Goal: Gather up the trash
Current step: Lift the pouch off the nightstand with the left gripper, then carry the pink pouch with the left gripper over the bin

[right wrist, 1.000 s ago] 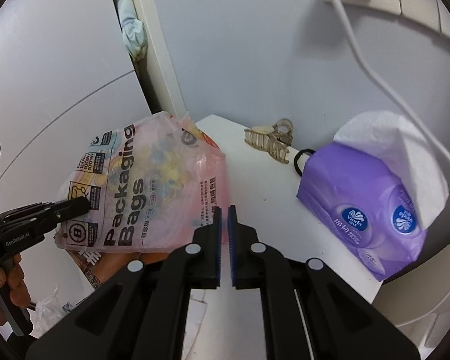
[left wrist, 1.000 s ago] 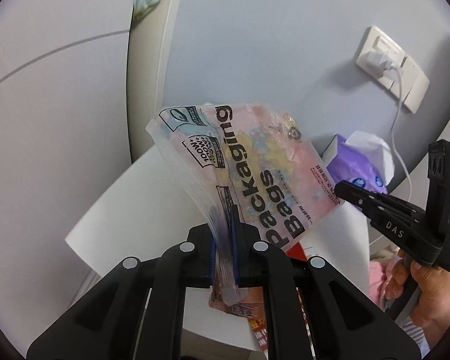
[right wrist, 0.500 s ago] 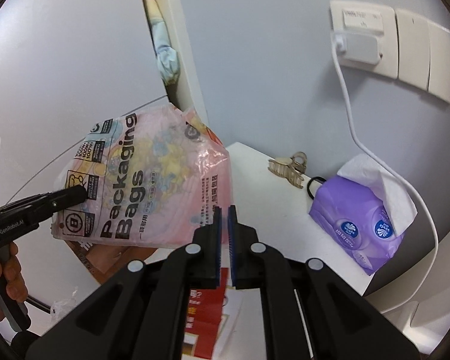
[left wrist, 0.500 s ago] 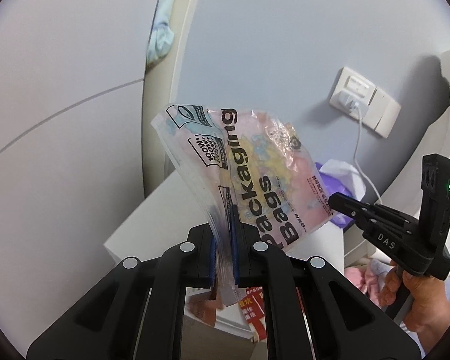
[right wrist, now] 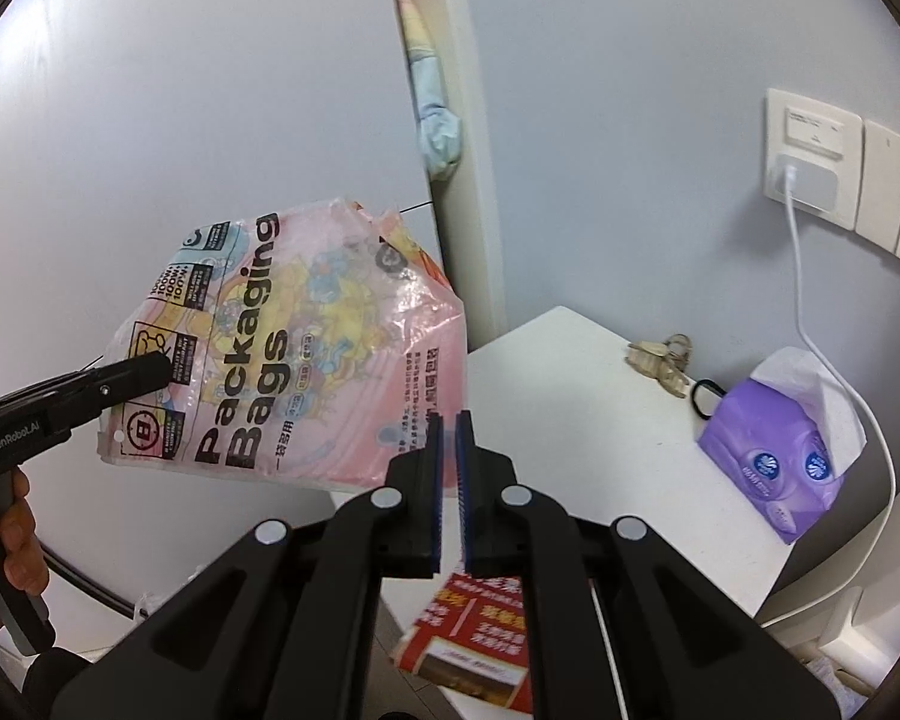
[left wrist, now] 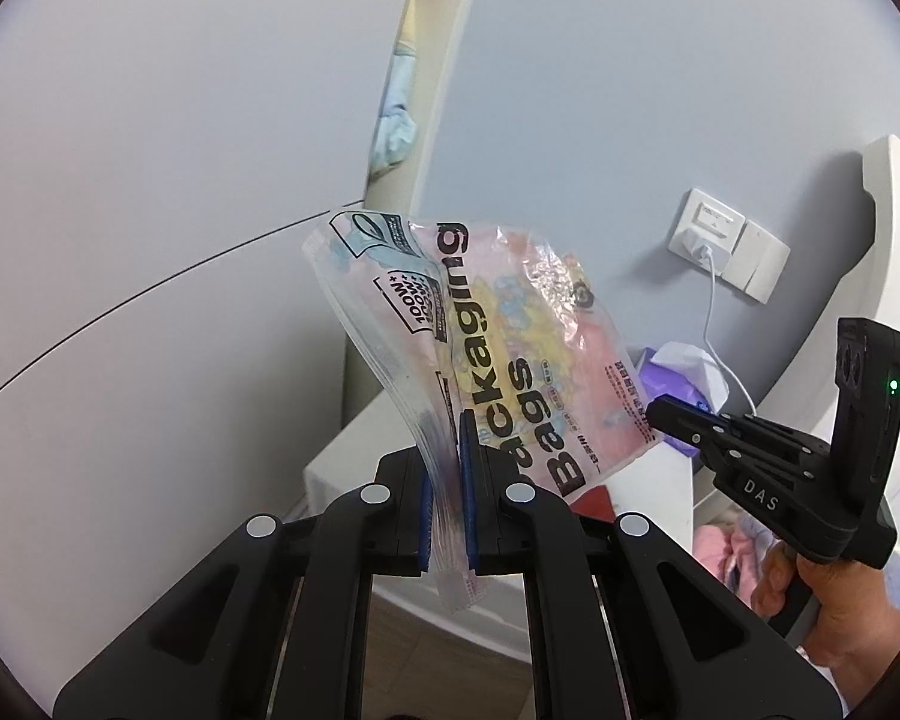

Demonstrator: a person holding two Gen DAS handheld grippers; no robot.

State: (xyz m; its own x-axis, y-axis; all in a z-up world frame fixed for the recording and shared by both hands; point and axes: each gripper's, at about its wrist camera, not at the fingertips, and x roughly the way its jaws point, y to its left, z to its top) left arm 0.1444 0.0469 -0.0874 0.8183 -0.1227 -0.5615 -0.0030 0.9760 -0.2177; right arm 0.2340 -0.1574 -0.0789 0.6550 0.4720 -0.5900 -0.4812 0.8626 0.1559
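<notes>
Pale blue walls back the left hand-held gripper [left wrist: 447, 468], clamped on a pink packaging-bags pack [left wrist: 498, 354] aloft; the right hand-held gripper [right wrist: 448, 444], beside it, is closed empty.

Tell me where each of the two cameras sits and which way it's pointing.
Left wrist view: rides on the left tool, facing the wall; its jaws pinch the packaging bag pack; the right tool and the hand holding it show at right.
Right wrist view: rides on the right tool, jaws shut and holding nothing, facing the white table; the left tool shows at left.
Shared: the pack, the purple tissue pack, the wall socket.
</notes>
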